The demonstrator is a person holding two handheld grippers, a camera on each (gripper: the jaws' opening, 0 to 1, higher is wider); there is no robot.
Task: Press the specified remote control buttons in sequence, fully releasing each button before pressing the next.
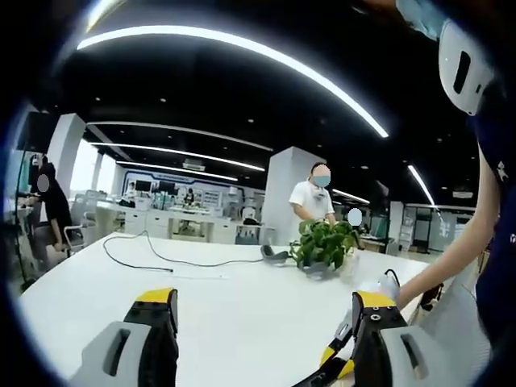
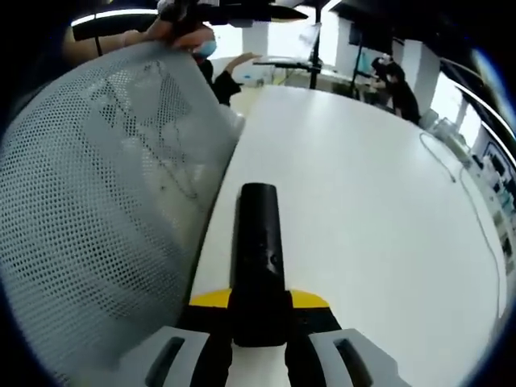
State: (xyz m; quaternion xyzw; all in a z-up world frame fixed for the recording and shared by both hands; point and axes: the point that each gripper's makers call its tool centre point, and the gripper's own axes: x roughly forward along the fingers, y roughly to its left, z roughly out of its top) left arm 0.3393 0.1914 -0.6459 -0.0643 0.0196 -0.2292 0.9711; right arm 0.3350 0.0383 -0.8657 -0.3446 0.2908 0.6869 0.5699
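An open office surrounds a wide white table (image 2: pixel 363 201) running from the lower frame to the upper right in the right gripper view; a mesh chair back (image 2: pixel 97 210) fills the left. The right tool (image 2: pixel 258 318) clenches the black remote (image 2: pixel 256 258), whose long axis points straight ahead, up-frame. The left tool (image 1: pixel 262 322), released and empty, faces a plant (image 1: pixel 325 244) right of centre; it must likely cross to reach the buttons.

On my white desk (image 1: pixel 242 306) I see a potted plant (image 1: pixel 325 246) and a thin cable (image 1: pixel 153 254) — beside the desk, a grey mesh chair back (image 2: pixel 97 193).
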